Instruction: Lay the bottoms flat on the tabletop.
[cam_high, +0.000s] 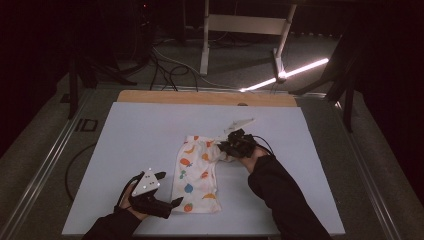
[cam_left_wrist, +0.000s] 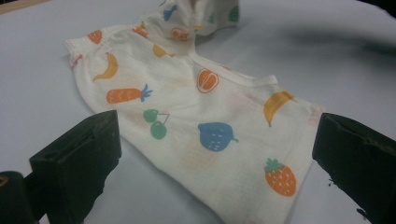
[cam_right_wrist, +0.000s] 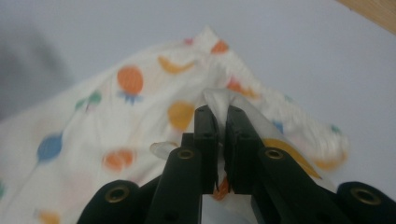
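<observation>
Right gripper (cam_high: 231, 143) jaws clenched on lifted fruit-print shorts (cam_high: 196, 175); left gripper (cam_high: 172, 202) jaws apart, low beside them.

A pale grey surface (cam_high: 150, 130), with a wooden strip (cam_high: 200, 97) along its far edge, carries a cream fruit-print garment (cam_high: 197, 182) lying mostly flat near its middle, one far corner lifted off.

Pale grey desk (cam_high: 130, 150) with wooden far edge (cam_high: 200, 97) — cables (cam_high: 170, 70) and a bright light strip (cam_high: 285, 75) on the floor beyond.
</observation>
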